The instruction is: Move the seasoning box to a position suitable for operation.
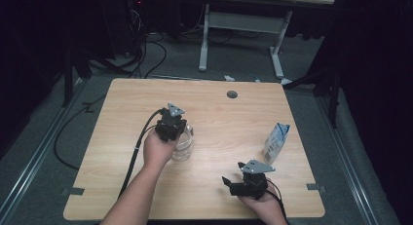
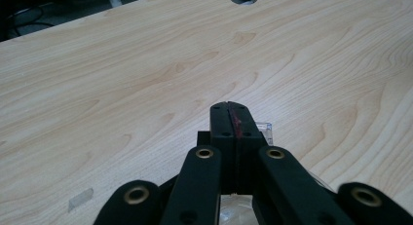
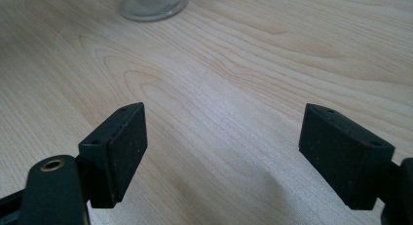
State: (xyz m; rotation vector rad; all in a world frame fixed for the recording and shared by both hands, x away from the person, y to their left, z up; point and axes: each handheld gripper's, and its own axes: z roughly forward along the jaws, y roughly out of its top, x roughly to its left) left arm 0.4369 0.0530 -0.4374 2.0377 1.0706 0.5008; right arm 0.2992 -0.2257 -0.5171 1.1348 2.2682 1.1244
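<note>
High view: a light wooden table (image 1: 214, 118) carries three things. The left gripper (image 1: 171, 129) sits left of the table's middle, directly over a clear glass jar (image 1: 183, 146), with the person's left hand (image 1: 157, 149) wrapped round the gripper's body. It looks as if the closed tip rests on or just above the jar's mouth, perhaps to steady it, though the gripper hides the rim and any contact cannot be made out. The right gripper (image 1: 233, 182) lies low near the front edge, towards the right corner, pointing left across the table towards the jar and well apart from it. A small blue-and-white carton (image 1: 276, 142) stands upright near the right edge, untouched. A round cable hole (image 1: 232, 94) marks the far edge.

Left gripper view: the two jaws are pressed flat together, with a thin red strip along the seam and nothing gripped between them. The left gripper (image 2: 229, 108) points out over bare wood towards the far edge. A sliver of clear glass (image 2: 236, 208) shows beneath the linkage and beside the tip, so the jar is right below; its body is cut off by the frame.

Right gripper view: the right gripper (image 3: 221, 137) stands wide open and empty, its jaws framing bare table. The jar's base (image 3: 151, 3) appears at the top edge, cropped. Held spread and aimed that way, it seems ready to come in on the jar from the side.
</note>
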